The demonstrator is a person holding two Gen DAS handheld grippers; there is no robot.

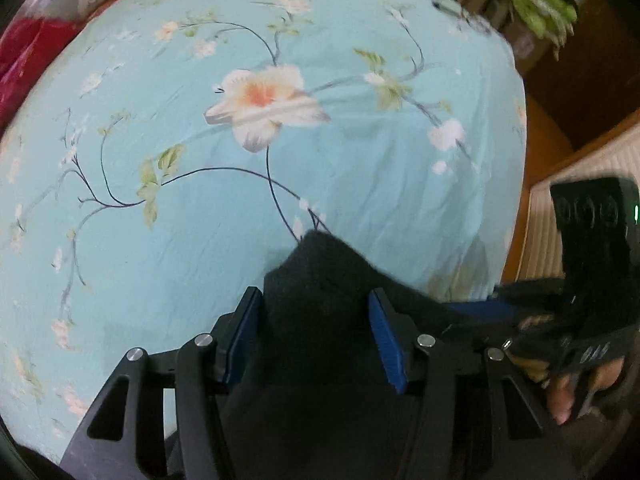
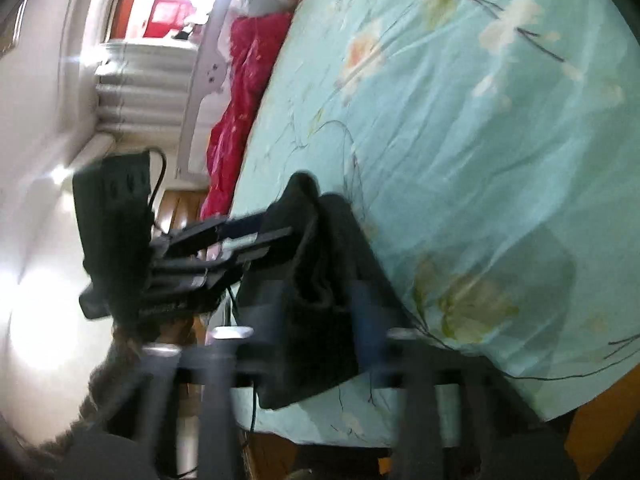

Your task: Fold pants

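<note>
Pants [image 1: 316,300], dark and bunched, sit clamped between both grippers' fingers, left gripper [image 1: 316,336] and right gripper [image 2: 316,320] side by side at the bed's [image 1: 200,220] near edge, cloth hanging toward the holder.

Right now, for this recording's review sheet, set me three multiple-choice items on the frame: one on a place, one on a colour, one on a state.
1. Where does the red fabric lie?
A. along the far edge of the bed
B. between the left gripper's pads
C. on the wooden floor

2. What colour are the pants?
A. white
B. black
C. green

3. What is the left gripper doing?
A. hanging open over bare sheet
B. closed on the pants
C. holding a flower

Answers:
1 A: the red fabric borders the floral sheet.
2 B: the pants are black.
3 B: the left gripper has black cloth between its blue pads.
</note>
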